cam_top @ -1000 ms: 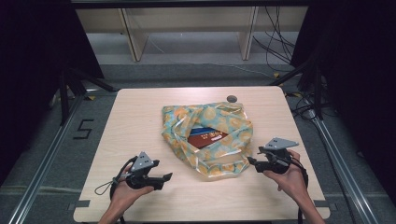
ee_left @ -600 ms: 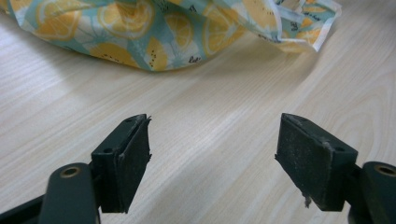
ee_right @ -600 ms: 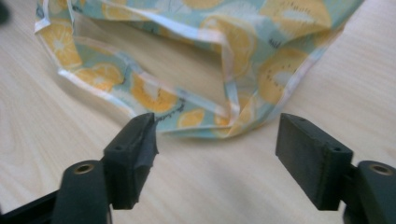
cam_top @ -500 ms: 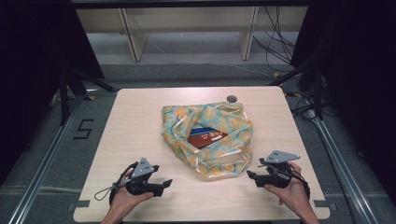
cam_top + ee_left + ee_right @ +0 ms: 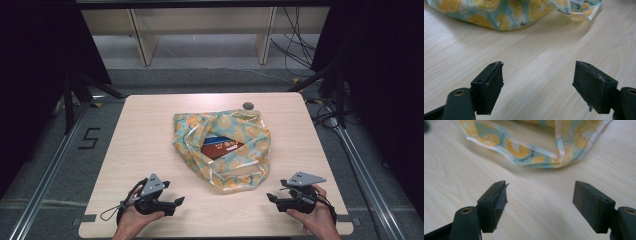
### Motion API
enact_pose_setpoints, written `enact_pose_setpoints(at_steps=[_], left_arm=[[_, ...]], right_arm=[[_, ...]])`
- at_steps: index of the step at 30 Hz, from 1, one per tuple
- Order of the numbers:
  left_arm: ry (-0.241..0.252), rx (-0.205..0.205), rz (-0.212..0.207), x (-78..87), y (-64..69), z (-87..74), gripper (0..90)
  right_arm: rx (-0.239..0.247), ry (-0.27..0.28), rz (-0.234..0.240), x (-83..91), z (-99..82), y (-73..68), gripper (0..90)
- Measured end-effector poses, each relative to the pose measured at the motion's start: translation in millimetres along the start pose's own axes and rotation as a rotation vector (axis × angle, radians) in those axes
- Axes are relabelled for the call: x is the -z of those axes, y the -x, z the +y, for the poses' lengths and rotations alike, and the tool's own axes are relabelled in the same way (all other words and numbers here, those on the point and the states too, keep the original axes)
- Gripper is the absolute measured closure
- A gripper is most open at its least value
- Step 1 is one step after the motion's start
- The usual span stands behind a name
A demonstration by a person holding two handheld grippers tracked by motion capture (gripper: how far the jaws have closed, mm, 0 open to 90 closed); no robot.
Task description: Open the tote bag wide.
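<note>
A cloth bag (image 5: 235, 167) printed with yellow lemons on teal lies crumpled in the middle of the wooden table (image 5: 145, 135). Its mouth gapes, and a dark red and blue flat pack (image 5: 220, 146) shows inside. My left gripper (image 5: 175, 205) rests near the front left edge, pointing right, open and empty (image 5: 537, 67), with the bag's edge (image 5: 499, 15) beyond it. My right gripper (image 5: 272, 200) sits at the front right and points left toward the bag's hem (image 5: 524, 151). Its jaws have just been opening and stand wide with nothing between them (image 5: 540, 186).
A small dark round thing (image 5: 248, 105) lies on the table just behind the bag. Bare wood runs along the front between the two grippers. Metal rails (image 5: 45, 175) and cables (image 5: 300, 45) lie on the floor around the table.
The right hand has drawn back from the bag toward the table's front edge, and its gripper sits lower in the picture. The left hand has barely shifted. The bag lies as before.
</note>
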State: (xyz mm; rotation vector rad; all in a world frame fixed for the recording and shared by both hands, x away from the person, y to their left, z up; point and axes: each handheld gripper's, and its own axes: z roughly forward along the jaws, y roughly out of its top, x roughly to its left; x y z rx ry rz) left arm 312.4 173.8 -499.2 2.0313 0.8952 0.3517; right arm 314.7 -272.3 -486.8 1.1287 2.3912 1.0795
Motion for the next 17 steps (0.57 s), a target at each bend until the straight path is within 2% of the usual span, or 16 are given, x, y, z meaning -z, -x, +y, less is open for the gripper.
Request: enact_pose_setpoints(at_steps=[1,2,3,4,6,7,8,9,11,12,13,14,15,16,17], left_arm=[[-0.003,-0.008,0.000,0.0,-1.0,-0.2,22.8],[-0.024,-0.026,0.000,1.3,-2.8,0.0,22.7],[-0.028,-0.021,-0.001,1.3,-2.7,0.3,22.5],[-0.032,-0.012,-0.001,1.1,-2.4,0.2,22.5],[-0.025,0.007,0.003,0.0,-1.5,-0.5,22.4],[-0.004,0.032,0.003,-1.4,0.3,-0.7,22.4],[-0.028,0.003,0.009,0.3,-1.6,-0.4,22.4],[-0.025,0.003,0.010,-0.4,-2.0,-0.6,22.4],[-0.029,-0.003,0.000,-0.9,-2.8,-0.8,22.4],[-0.040,-0.010,0.000,-0.4,-3.5,-0.7,22.4],[-0.032,-0.009,0.013,-1.5,-3.7,-0.9,22.4],[-0.041,-0.013,0.007,-0.8,-4.2,-1.2,22.4],[-0.030,0.003,0.009,-2.0,-4.2,-1.5,22.4],[-0.018,0.022,0.005,-2.9,-3.1,-1.5,22.4],[-0.039,-0.006,0.008,-1.4,-5.2,-1.4,22.4]], right_arm=[[-0.010,-0.010,-0.007,1.4,-1.2,-2.1,27.6],[0.018,0.000,-0.007,1.3,-3.0,-1.6,27.5],[0.006,-0.004,0.003,1.7,-4.6,-4.0,27.5],[0.018,0.001,0.002,2.1,-5.3,-4.2,27.3],[-0.009,-0.016,0.012,2.3,-7.3,-7.7,27.2],[0.009,-0.009,0.008,1.1,-8.0,-7.0,27.2],[-0.012,-0.024,0.012,1.6,-7.9,-8.4,27.2],[0.020,-0.019,0.007,0.7,-7.8,-5.8,27.2],[0.013,-0.027,0.010,0.1,-8.3,-6.1,27.1],[0.026,-0.028,0.008,-0.5,-8.8,-5.0,27.1],[0.024,-0.036,0.008,-0.6,-8.8,-4.6,27.1],[0.020,-0.032,0.026,-1.6,-8.8,-3.7,27.1],[0.030,-0.024,0.002,-1.5,-9.5,-3.3,27.1],[0.035,-0.029,0.001,-0.9,-9.3,-2.5,27.1],[0.032,-0.022,0.000,-1.4,-9.6,-2.6,27.1]])
